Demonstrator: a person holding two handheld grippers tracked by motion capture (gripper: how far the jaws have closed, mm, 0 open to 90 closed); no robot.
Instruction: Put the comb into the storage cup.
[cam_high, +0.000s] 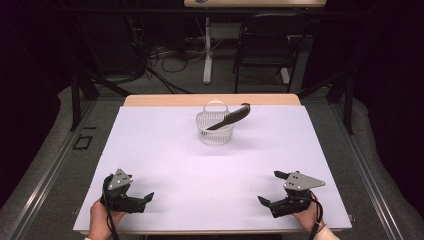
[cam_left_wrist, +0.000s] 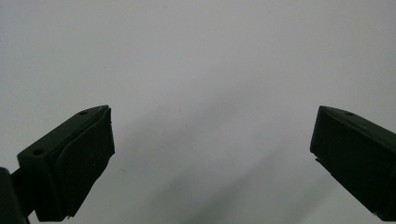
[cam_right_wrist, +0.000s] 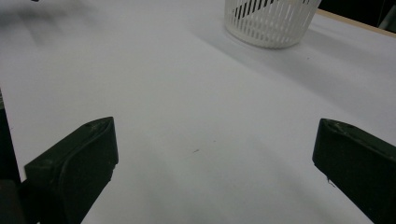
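Tools wide open, left tool (cam_high: 145, 199), right tool (cam_high: 270, 188), both empty.

Basket (cam_right_wrist: 271, 21) top cut by the right gripper view's upper edge.

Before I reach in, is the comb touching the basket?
Touching. The high view shows the black comb lying tilted in the white basket, one end down inside and the other resting across its far-right rim, sticking out past it.
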